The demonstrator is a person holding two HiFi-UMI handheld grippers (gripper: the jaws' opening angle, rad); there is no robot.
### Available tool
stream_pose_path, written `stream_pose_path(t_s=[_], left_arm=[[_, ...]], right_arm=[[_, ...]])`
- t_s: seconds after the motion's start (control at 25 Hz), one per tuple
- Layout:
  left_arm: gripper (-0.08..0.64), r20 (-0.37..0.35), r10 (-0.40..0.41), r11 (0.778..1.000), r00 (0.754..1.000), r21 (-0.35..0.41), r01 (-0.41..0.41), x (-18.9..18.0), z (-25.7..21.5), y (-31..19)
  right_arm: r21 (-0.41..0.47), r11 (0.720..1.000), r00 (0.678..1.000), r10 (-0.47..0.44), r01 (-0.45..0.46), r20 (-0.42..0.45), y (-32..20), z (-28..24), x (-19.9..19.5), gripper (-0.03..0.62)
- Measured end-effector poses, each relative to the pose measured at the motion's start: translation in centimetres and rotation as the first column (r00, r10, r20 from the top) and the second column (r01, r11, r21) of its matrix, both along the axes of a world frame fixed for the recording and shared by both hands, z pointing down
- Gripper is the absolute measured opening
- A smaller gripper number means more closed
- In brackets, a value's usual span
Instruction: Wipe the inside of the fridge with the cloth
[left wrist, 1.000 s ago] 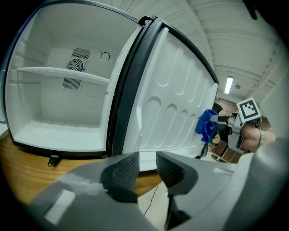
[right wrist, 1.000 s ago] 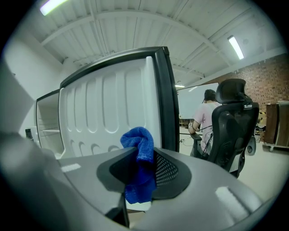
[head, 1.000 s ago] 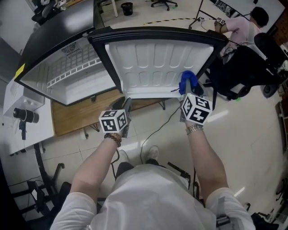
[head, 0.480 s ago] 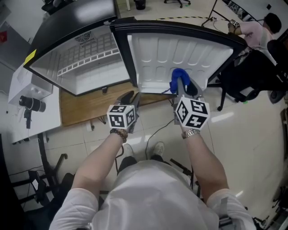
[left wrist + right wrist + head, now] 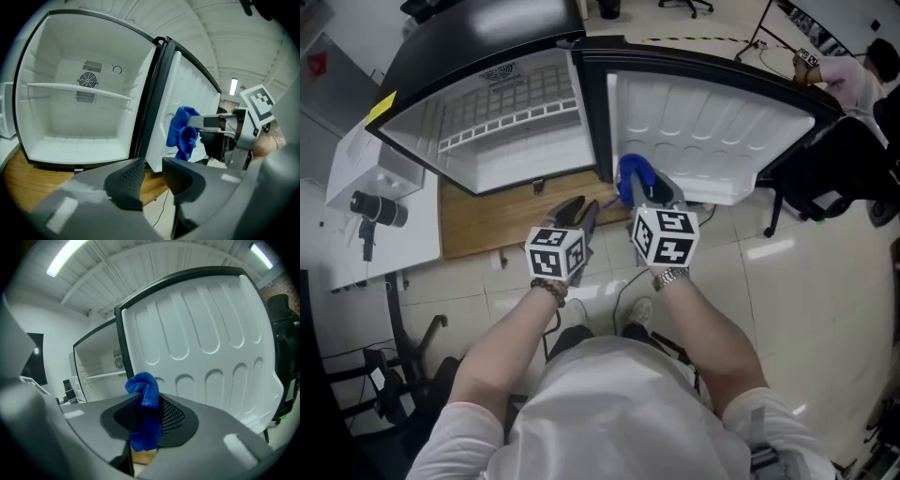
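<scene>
While the fridge (image 5: 525, 164) stands open at my 11 o'clock in the head view, its door (image 5: 712, 122) is swung out to my 1 o'clock. Both inner faces are bare and white. The cabinet sits on a wooden board (image 5: 487, 220), and one shelf (image 5: 79, 90) crosses the empty compartment.

Progress, my judgement: the wipe inside the compartment is not yet under way. No view shows the cloth against a wall, the floor or the shelf, and I cannot tell from the surfaces whether any part is already clean. The whole interior is left to do: back wall, sides, shelf and floor.

Right gripper (image 5: 645, 192): held in front of the hinge edge of the door, with the compartment opening at its 10 o'clock. The blue cloth (image 5: 145, 401) is bunched upright between its fingers (image 5: 174, 418), which are clamped on it. One tuft stands above the tips and a tail hangs below. I cannot tell whether the cloth touches the door lining.

Left gripper (image 5: 152, 176): aimed at the bottom front edge of the fridge. Its fingers (image 5: 127, 180) are narrowly apart, with nothing between them and touching nothing. From it the cloth sits at 1 o'clock.
</scene>
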State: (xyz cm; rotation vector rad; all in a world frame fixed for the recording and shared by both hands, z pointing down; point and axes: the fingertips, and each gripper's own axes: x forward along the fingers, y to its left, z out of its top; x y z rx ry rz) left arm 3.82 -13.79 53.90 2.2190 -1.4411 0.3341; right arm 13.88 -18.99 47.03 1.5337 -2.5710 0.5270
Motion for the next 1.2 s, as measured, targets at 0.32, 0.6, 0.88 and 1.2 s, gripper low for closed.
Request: stream_pose_path(t_s=[0.32,0.6,0.88,1.2], left_arm=[[0.112,-0.005,-0.005,1.0,1.0,-0.013,0.005,-1.7,0.5,0.7],[0.112,-0.009,-0.006,1.0,1.0,-0.025,0.006,-1.9,1.1,0.8],[0.112,-0.009,0.001,0.999,1.0,-0.032,-0.001,-1.1,1.5,0.7],[0.112,-0.013,0.021,0.999,1.0,-0.035,-0.022,0.5,1.7,0.3]], right_arm=[[-0.093,0.995,0.999,0.021,-0.023,-0.028,-1.4,3.6,-0.8,0.094],[-0.163,0.986,0.998,0.033,-0.04,-0.046,-2.0,5.8,-0.3,0.094],[-0.195,0.979,0.997,0.045,-0.055,-0.057,-1.9,6.7,0.8,0.094],[-0.194,0.977,0.994,0.079,-0.091,-0.07,-1.9,6.9,3.3,0.094]])
